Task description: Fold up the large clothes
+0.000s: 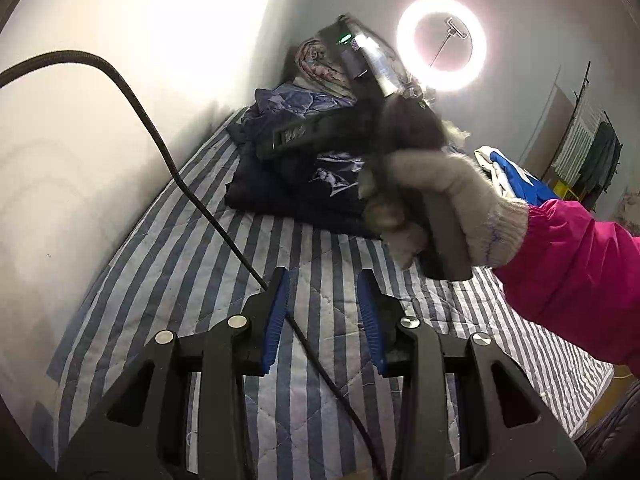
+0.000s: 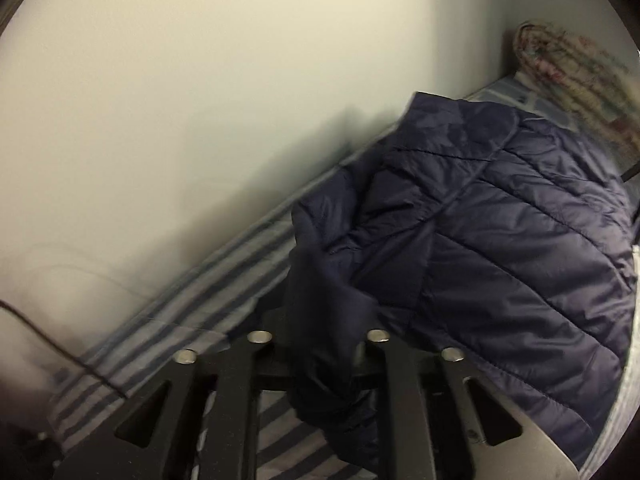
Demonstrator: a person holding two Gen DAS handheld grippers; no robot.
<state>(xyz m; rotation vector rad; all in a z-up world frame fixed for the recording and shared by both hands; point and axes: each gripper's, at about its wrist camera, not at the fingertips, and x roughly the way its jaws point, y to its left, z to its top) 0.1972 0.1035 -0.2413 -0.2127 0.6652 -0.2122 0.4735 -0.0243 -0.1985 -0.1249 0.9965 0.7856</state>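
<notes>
Left wrist view: the left hand-held gripper hangs open and empty over the striped bed; folded dark clothes sit near the wall edge. The gloved right hand lifts its tool, blurred.

Right wrist view: the right hand-held gripper seems clamped on the navy puffer jacket, fingertips hidden. Next, probably spread it flat.

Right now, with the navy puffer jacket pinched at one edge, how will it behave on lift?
Likely floppy: the navy puffer jacket already drapes in loose folds from the right hand-held gripper. Probably light for its bulk, given the quilted padding. The smooth shell looks slippery, so it may slide on the striped mattress or creep out of the grip.
</notes>
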